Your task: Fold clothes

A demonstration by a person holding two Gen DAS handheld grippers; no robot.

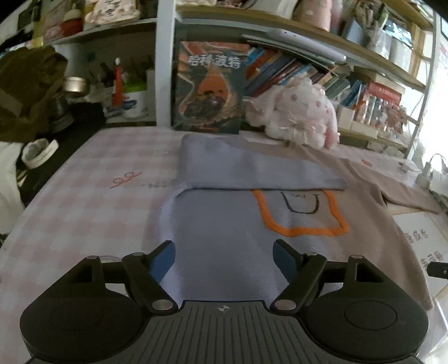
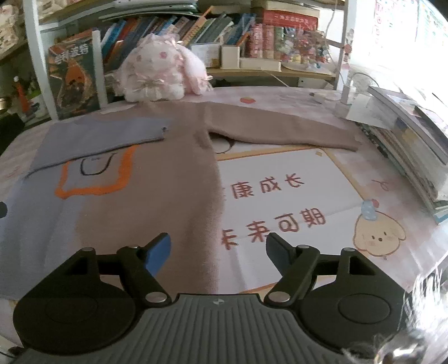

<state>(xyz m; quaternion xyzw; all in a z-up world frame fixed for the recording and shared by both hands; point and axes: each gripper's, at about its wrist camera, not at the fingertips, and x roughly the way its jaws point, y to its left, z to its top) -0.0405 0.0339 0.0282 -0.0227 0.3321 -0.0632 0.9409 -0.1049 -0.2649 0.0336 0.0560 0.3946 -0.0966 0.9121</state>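
Note:
A two-tone sweater (image 1: 224, 224) lies flat on the table, lavender on one half and tan on the other, with an orange-outlined patch (image 1: 302, 212) on its chest. Its lavender sleeve (image 1: 252, 170) is folded across the upper body. The tan half (image 2: 168, 179) spreads in the right wrist view, its tan sleeve (image 2: 280, 128) stretched out to the right. My left gripper (image 1: 224, 254) hovers open over the lavender hem, nothing between its blue pads. My right gripper (image 2: 218, 249) stands open above the tan hem edge, also holding nothing.
A pink plush rabbit (image 1: 296, 114) and a large upright book (image 1: 210, 86) stand at the table's far edge before crowded bookshelves (image 2: 224, 25). A printed mat (image 2: 294, 201) lies right of the sweater. Stacked books (image 2: 414, 145) and a charger (image 1: 428, 176) sit at the right.

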